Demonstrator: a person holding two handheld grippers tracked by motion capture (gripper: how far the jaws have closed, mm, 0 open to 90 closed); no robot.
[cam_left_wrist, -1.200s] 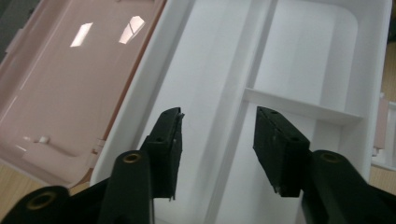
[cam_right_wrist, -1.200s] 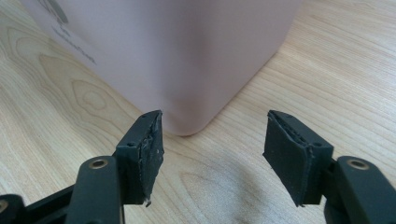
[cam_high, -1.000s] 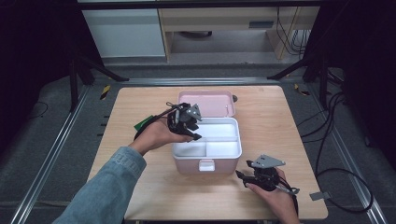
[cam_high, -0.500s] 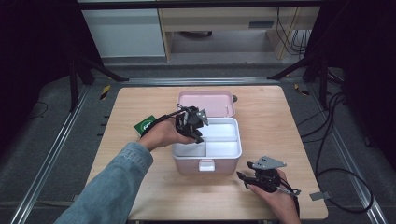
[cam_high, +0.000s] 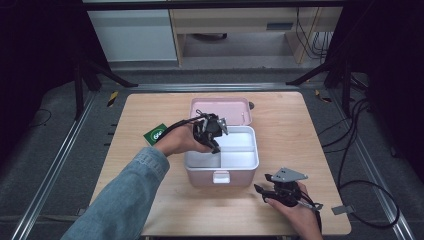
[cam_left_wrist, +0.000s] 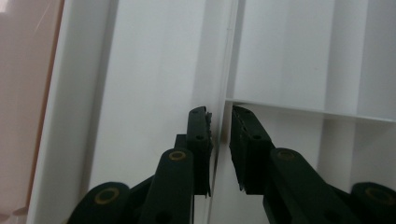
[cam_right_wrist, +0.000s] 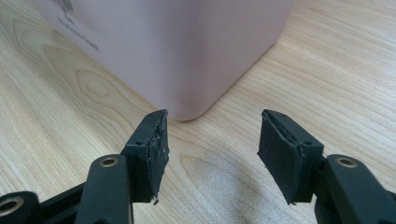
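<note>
The white plastic divider wall (cam_left_wrist: 223, 70) stands upright inside the pink plastic storage box with a white inner tray (cam_high: 247, 162), running from the box's front to its back — and the left gripper (cam_high: 214, 139) straddles it from above. In the left gripper view its jaws have just been closing, one pad either side of the wall; the left pad touches it, the other looks a sliver off. The right gripper (cam_right_wrist: 212, 154), jaws spread and holding nothing, waits on the light wooden table (cam_high: 150, 115) just beside the box's front right corner.
</note>
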